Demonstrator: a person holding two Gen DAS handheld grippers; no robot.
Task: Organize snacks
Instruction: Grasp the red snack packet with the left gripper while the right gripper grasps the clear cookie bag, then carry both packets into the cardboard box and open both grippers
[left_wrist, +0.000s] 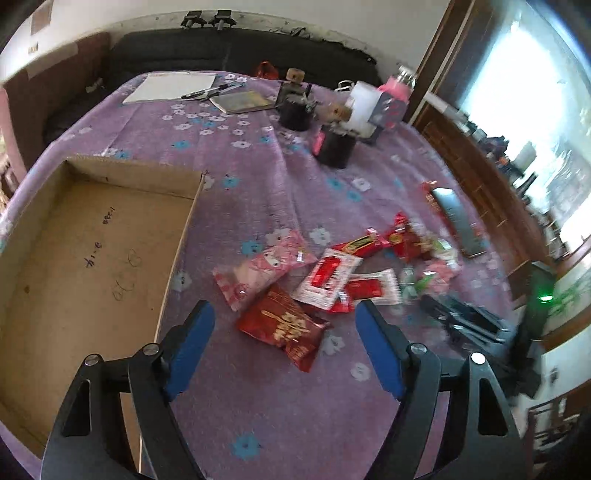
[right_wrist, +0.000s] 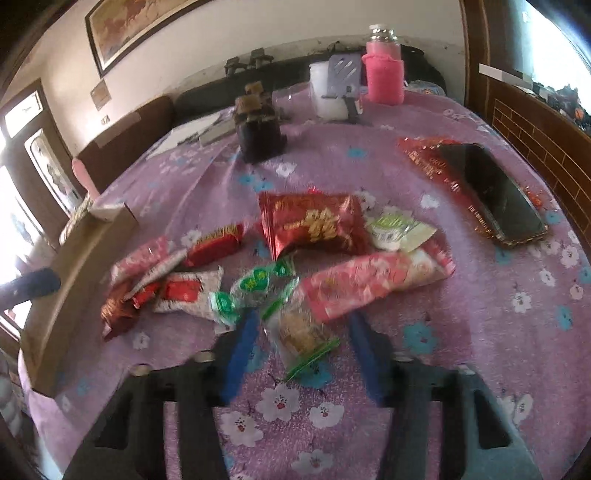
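A: Left wrist view. The left gripper (left_wrist: 284, 317) is shown with its blue pads spread wide and nothing held; a dark red snack packet (left_wrist: 282, 328) is seen lying on the surface (left_wrist: 258, 177) between and just ahead of the fingertips. To the left, an open cardboard box (left_wrist: 88, 251) is placed on the purple floral cloth, and no snacks are visible inside it.

B: And the remaining snacks?

A: A pink packet (left_wrist: 264, 267) is laid just beside the box's right wall; two red-and-white sachets (left_wrist: 328, 277) are overlapped next to it. Further right, a blurred heap of red and green packets is seen.

B: Right wrist view?

A: The right gripper (right_wrist: 301, 319) is likewise held wide open, empty. A clear bag of biscuits with green trim (right_wrist: 299, 332) is found between its pads; whether it is touched cannot be told. Beyond it, a long pink packet (right_wrist: 373, 280) and a large red packet (right_wrist: 314, 225) are laid. A black phone (right_wrist: 491, 192) is rested on a red envelope, well apart at right.
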